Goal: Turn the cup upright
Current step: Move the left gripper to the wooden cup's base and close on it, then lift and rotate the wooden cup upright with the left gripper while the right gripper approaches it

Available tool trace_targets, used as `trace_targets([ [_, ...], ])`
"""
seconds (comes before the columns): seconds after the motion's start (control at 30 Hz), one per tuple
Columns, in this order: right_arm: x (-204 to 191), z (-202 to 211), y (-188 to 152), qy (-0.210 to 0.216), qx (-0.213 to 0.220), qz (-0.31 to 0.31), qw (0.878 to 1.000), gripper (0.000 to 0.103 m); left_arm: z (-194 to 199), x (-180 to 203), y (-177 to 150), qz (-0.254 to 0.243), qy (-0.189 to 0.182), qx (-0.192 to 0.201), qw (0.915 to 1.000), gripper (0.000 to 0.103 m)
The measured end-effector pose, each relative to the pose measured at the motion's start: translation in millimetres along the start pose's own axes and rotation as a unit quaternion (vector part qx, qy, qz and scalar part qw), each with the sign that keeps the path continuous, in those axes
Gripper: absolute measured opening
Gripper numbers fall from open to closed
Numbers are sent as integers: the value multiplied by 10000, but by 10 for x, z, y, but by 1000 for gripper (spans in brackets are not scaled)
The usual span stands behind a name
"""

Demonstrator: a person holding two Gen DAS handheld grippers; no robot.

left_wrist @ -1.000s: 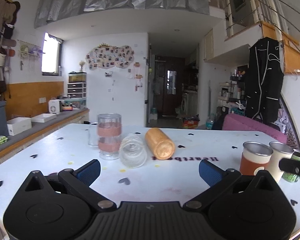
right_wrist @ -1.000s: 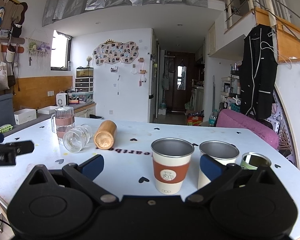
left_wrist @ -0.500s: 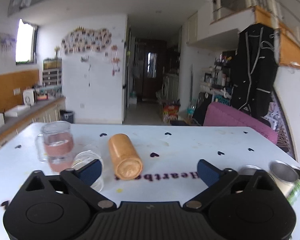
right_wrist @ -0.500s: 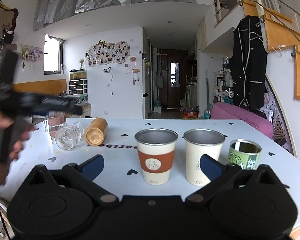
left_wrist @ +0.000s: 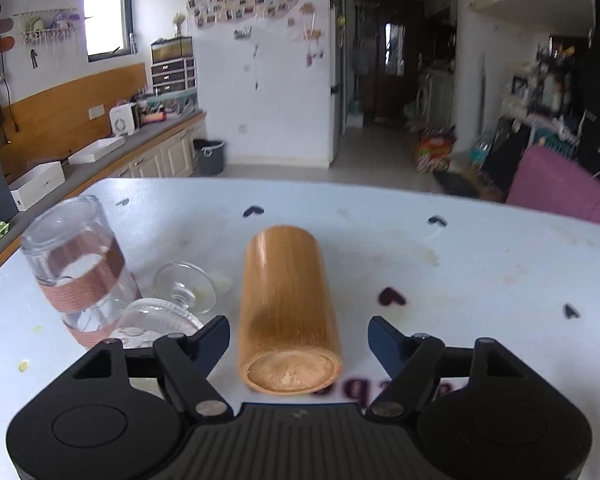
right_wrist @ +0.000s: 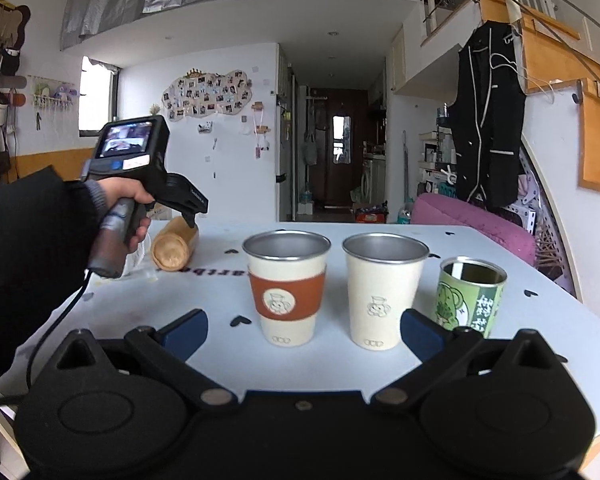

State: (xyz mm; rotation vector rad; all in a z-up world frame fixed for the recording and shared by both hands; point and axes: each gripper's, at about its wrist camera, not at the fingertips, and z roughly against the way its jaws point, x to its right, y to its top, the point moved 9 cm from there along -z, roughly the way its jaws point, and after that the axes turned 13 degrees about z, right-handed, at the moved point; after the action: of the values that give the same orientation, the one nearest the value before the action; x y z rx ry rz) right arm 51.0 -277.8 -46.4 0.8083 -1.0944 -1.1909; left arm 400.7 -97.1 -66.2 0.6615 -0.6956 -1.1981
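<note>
Far left, a banded glass (left_wrist: 76, 264) and a toppled stemmed glass (left_wrist: 176, 300) crowd together. Next, the wooden cup (left_wrist: 288, 312) lies sideways on the desk (left_wrist: 480, 264), base toward the left claw (left_wrist: 298, 338), whose jaws gape astride it, apparently lining up a grab. The right claw (right_wrist: 303, 330) idles spread before upright cups.
</note>
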Motion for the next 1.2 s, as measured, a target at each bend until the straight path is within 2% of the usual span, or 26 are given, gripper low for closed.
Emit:
trace_targets([
  [0.3, 29, -46, -52, -40, -83, -41, 9999, 103, -282, 9, -68, -285, 502, -151, 9982, 76],
  [0.37, 28, -41, -52, -29, -79, -36, 10000, 103, -336, -21, -80, -356, 626, -188, 9972, 73],
  [0.57, 71, -39, -52, -57, -85, -74, 9999, 103, -330, -57, -109, -365, 537, -273, 9975, 70],
  [0.77, 71, -36, -31, -32, -53, -104, 9999, 103, -88, -29, -295, -649, 167, -389, 9970, 70],
  [1.2, -20, 34, 75, 202, 136, -187, 9995, 103, 993, -322, -1173, -1396, -825, -293, 9863, 70],
])
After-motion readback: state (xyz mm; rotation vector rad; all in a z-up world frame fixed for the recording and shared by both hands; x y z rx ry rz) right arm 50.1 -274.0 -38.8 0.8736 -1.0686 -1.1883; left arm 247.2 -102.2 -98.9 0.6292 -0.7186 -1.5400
